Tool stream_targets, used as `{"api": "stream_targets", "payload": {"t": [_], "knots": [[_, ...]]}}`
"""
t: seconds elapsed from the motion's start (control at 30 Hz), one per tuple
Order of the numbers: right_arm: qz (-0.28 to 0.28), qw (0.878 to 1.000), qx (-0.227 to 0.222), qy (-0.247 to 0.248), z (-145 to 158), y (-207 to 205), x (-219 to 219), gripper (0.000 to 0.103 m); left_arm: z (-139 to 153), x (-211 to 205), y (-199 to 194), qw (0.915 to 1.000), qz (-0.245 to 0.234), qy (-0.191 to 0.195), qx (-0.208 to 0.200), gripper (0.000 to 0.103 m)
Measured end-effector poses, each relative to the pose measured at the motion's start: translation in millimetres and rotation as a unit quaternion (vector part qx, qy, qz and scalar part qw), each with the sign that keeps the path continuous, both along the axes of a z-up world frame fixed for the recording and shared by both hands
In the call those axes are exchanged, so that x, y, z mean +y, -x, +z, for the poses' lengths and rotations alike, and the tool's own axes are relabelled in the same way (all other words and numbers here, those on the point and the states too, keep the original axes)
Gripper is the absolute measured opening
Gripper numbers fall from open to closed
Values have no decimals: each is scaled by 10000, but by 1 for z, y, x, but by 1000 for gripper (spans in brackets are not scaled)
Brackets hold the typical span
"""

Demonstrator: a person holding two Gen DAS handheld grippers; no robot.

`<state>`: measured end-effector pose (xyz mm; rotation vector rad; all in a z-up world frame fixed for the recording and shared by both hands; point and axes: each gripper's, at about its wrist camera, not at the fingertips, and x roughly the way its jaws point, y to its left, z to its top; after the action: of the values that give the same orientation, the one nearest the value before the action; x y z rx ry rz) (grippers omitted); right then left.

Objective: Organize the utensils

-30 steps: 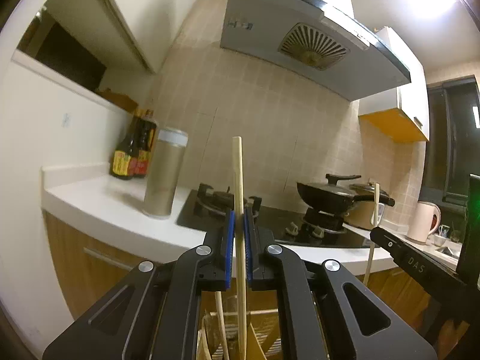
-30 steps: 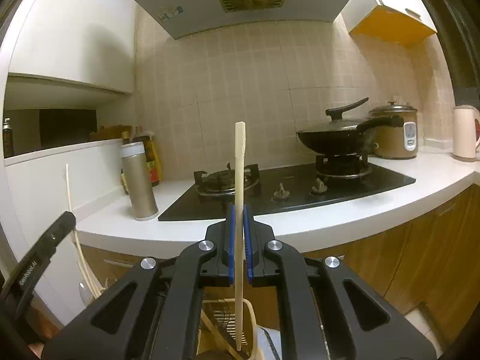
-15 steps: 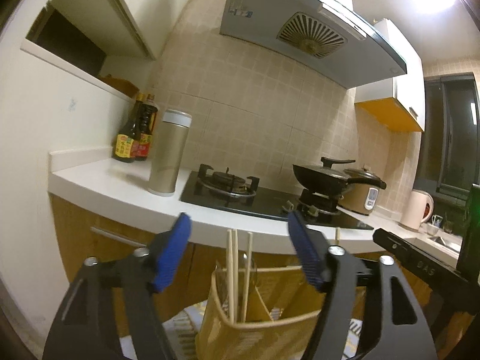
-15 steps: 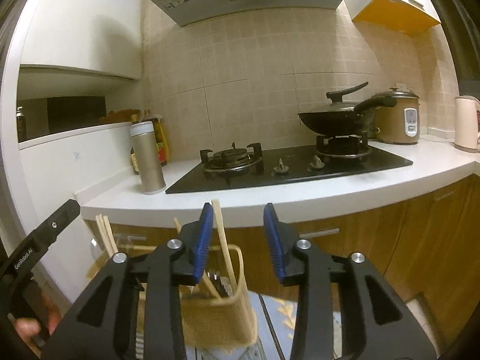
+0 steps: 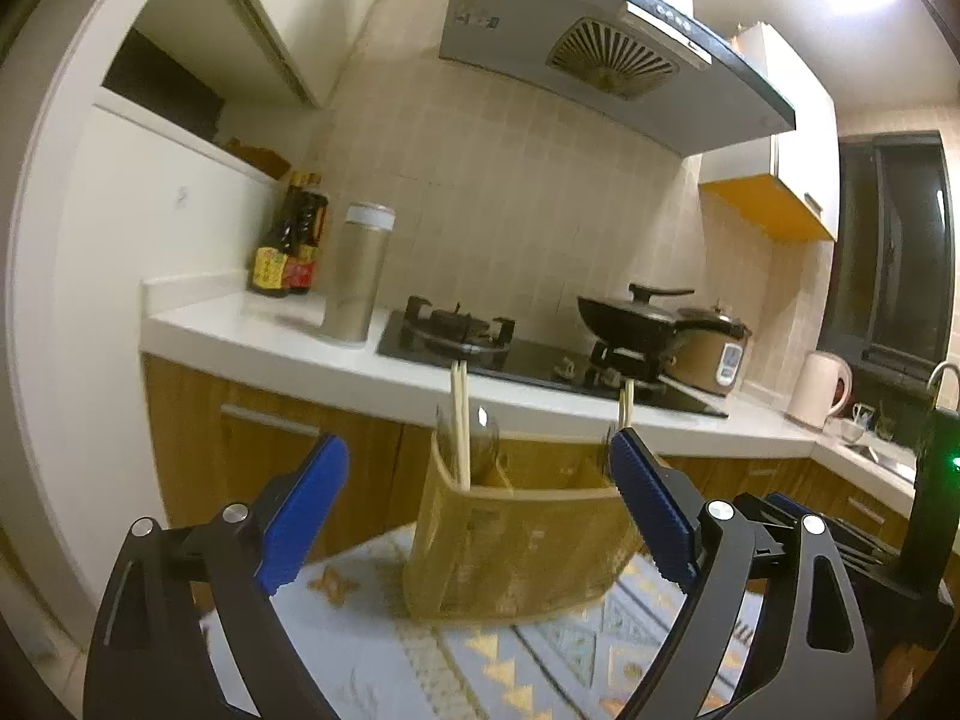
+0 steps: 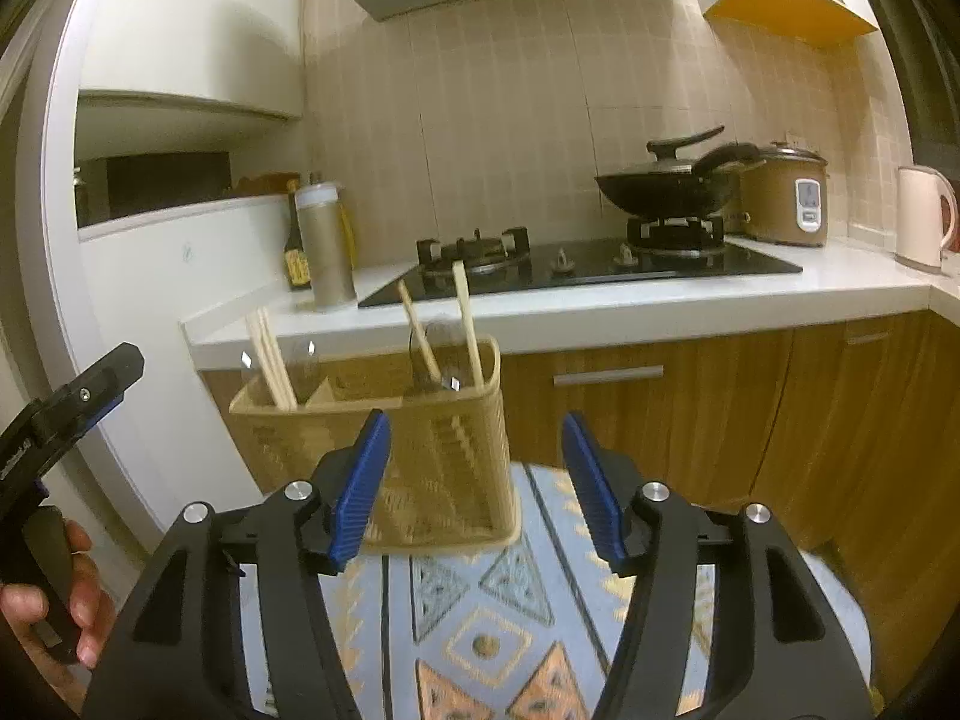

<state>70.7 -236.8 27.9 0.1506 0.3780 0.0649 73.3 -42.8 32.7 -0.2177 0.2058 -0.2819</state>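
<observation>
A woven yellow utensil basket (image 5: 516,546) (image 6: 432,444) stands on a patterned cloth (image 6: 480,618). Wooden chopsticks stand in it: a pair (image 5: 461,426) (image 6: 270,360) at its left end, and two more (image 6: 468,324) leaning in the right compartment. My left gripper (image 5: 480,510) is in front of the basket, its jaws opening wide with nothing between them. My right gripper (image 6: 474,486) is also in front of the basket, jaws opening, nothing held. A hand (image 6: 54,606) holds the left gripper at the right wrist view's lower left.
Behind the basket runs a white counter (image 6: 600,306) with a black gas hob (image 6: 576,270), a wok (image 6: 666,186), a rice cooker (image 6: 786,195), a kettle (image 6: 921,216), a metal flask (image 5: 360,276) and sauce bottles (image 5: 288,246). Wooden cabinet doors (image 6: 690,408) lie below.
Both grippers were shut on upright chopsticks; they opened and let them go into the basket. Both have since pulled back and down, so the whole basket now shows.
</observation>
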Motion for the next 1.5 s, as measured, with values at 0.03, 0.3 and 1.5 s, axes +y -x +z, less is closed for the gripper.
{"api": "stream_targets", "payload": {"t": [0.03,0.3,1.5], "knots": [[-15,10000,15,33,-4,4,2,60,-4,-1,5,10000,47,-54,51,87],[-207,9986,-182,445,-32,25,16,66,-40,-11,22,9984,499,-206,162,87],[-259,9977,-327,543,-45,35,16,88,-60,-35,22,9871,746,-1412,87,95]]}}
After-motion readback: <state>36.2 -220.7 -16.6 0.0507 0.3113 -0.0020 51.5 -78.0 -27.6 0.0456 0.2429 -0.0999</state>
